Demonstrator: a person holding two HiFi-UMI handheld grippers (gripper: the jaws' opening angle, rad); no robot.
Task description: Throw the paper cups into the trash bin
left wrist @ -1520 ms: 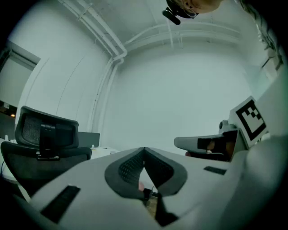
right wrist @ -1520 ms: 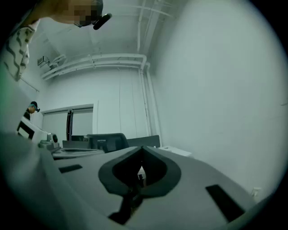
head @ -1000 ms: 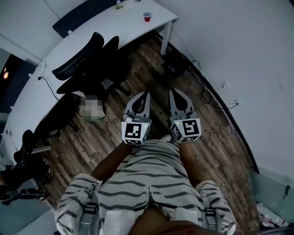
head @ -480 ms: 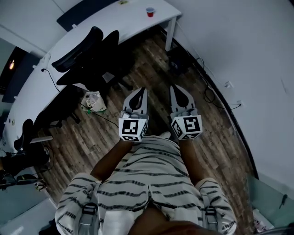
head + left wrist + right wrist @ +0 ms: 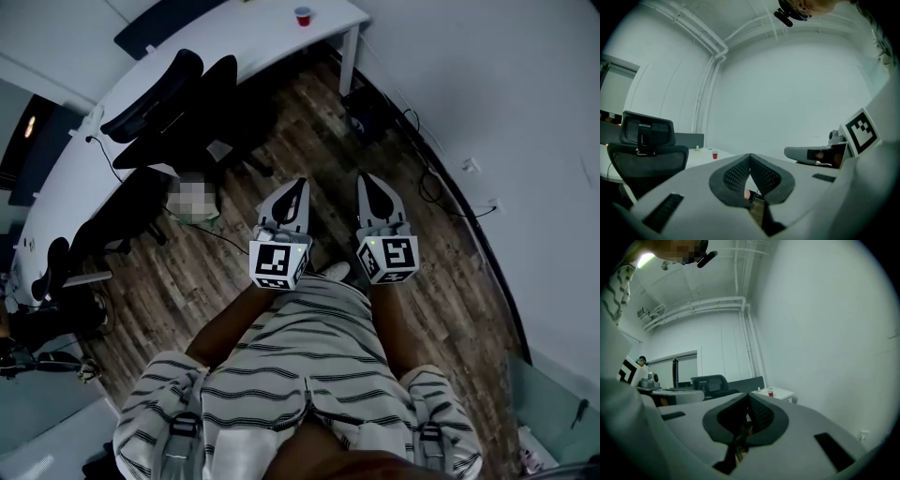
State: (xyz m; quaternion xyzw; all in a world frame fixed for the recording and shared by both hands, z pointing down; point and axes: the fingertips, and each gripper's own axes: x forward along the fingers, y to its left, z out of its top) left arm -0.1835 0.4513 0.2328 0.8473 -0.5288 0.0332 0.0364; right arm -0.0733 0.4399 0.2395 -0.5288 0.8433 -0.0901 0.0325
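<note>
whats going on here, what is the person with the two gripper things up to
A person stands on a wooden floor holding a gripper in each hand. The left gripper and the right gripper both point out ahead, side by side, jaws shut with nothing between them. A red paper cup stands near the far end of the white desk, well ahead of the grippers, with two black office chairs pushed up to the desk. The cup is untouched, so nothing has been picked up yet.
</note>
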